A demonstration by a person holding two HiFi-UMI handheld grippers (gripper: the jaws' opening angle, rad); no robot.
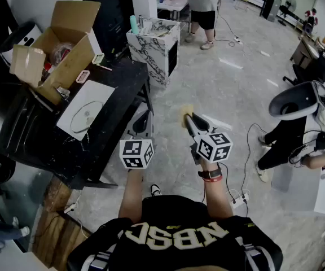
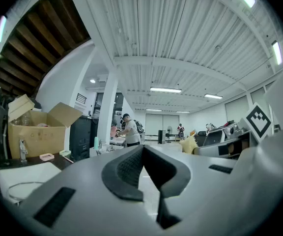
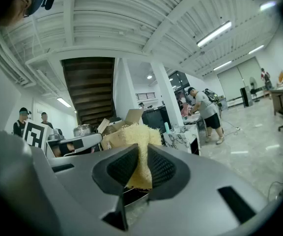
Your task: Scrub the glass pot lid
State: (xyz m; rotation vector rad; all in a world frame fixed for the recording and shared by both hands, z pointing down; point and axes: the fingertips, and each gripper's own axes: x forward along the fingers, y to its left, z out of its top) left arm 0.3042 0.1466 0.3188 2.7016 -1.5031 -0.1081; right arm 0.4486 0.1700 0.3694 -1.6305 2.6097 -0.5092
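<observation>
Floor: pale grey and glossy with faint veining; a white cable trails across it to a power strip.
Ceiling: white ribbed panels crossed by beams, with long tube lights lit.
Staircase: its dark wooden underside rises beside a white wall.
Column: white and square.
Tabletop: black, on the left, carrying an open cardboard box.
Cabinet: a marble-patterned block near the tabletop's far end.
Far end: a person stands at a counter; a floor fan is well beyond.
</observation>
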